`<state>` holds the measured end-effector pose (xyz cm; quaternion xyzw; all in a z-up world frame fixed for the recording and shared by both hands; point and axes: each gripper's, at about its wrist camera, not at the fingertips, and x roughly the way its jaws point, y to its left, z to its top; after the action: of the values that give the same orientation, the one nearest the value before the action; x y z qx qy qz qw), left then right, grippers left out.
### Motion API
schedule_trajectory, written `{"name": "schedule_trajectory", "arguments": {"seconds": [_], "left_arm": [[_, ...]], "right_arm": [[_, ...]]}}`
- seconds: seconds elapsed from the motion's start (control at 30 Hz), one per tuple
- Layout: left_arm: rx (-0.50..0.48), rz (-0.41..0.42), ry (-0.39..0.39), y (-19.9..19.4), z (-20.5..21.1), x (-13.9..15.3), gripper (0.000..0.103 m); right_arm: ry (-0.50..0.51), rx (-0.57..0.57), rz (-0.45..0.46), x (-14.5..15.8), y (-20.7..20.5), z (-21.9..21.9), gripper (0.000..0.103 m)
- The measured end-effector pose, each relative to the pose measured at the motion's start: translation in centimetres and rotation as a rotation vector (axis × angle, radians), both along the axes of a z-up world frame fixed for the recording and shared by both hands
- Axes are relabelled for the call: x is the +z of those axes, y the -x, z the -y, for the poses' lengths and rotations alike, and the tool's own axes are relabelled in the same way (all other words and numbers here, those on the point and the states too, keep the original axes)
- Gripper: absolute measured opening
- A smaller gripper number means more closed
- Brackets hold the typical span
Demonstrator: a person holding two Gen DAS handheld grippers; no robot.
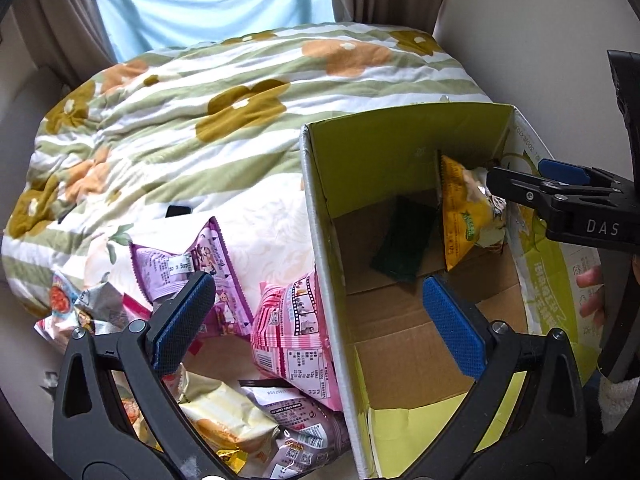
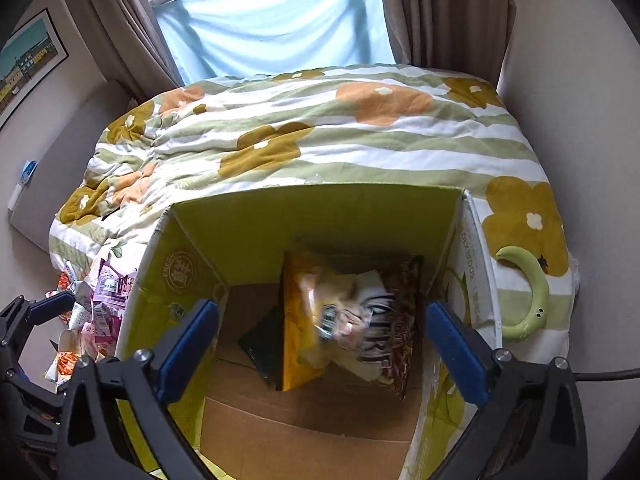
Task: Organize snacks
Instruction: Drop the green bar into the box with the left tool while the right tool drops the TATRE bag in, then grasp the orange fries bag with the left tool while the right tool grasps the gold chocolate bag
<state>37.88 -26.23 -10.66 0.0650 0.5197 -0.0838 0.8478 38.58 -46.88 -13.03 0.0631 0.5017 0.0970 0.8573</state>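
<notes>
Both the left gripper [image 1: 316, 316] and right gripper [image 2: 320, 344] are being held wide open, nothing gripped. A yellow snack bag [image 2: 304, 332] is being leaned inside the cardboard box [image 2: 312, 216].

Black gripper [image 1: 316, 312], blue pads [image 1: 454, 326]

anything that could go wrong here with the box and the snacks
1. The yellow snack bag looks blurred and tilted under the open right hand-held gripper; it may land propped on the dark packet and waste room.
2. The left hand-held gripper straddles the cardboard box wall, so reaching for the pink snack bag could knock the box.
3. The loose pile beside the box may slide off the bed.
</notes>
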Motion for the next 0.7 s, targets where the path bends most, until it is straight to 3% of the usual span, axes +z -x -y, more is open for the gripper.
{"name": "schedule_trajectory", "arguments": {"seconds": [0.17, 0.43, 0.7], "left_arm": [[0.001, 0.033, 0.009, 1.0, 0.2, 1.3, 0.102], [0.026, 0.114, 0.019, 3.3, -0.2, 5.1, 0.102], [0.094, 0.181, 0.011, 7.8, -5.4, 9.1, 0.102]], "right_arm": [[0.013, -0.009, 0.022, 1.3, 1.9, 0.5, 0.103], [0.046, -0.009, 0.108, 5.8, 4.6, 0.9, 0.103], [0.066, 0.034, 0.194, 9.5, 9.1, -1.4, 0.103]]}}
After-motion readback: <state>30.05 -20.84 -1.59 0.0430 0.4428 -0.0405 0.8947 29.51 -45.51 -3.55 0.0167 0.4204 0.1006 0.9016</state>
